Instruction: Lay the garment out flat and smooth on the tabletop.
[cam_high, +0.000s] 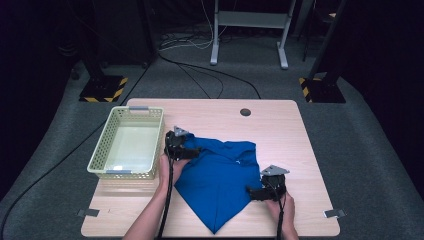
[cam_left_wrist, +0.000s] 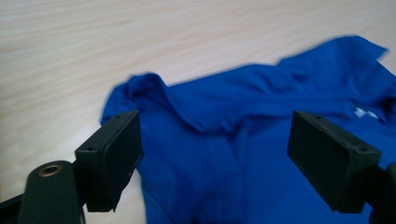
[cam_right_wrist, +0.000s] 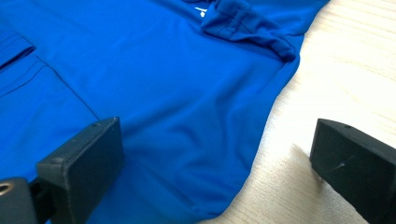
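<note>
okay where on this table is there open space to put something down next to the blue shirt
Bare wood runs along the table's right side, past the blue shirt, and across the far edge by the round hole. The basket holds nothing. It is crowded between basket and shirt, where the left gripper sits.

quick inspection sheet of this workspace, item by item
surface: light wood table, a round hole near its far edge, tape tabs at the near corners
job's things: blue shirt lying part folded, near tip pointing at the person
clutter: empty pale basket left of the shirt
grippers: left gripper open above the shirt's far left edge; right gripper open across its right edge; neither grips cloth
cables: one trails from each gripper along the forearm; more lie on the floor
surroundings: grey carpet, dark room, stand bases with hazard stripes, a white frame
</note>
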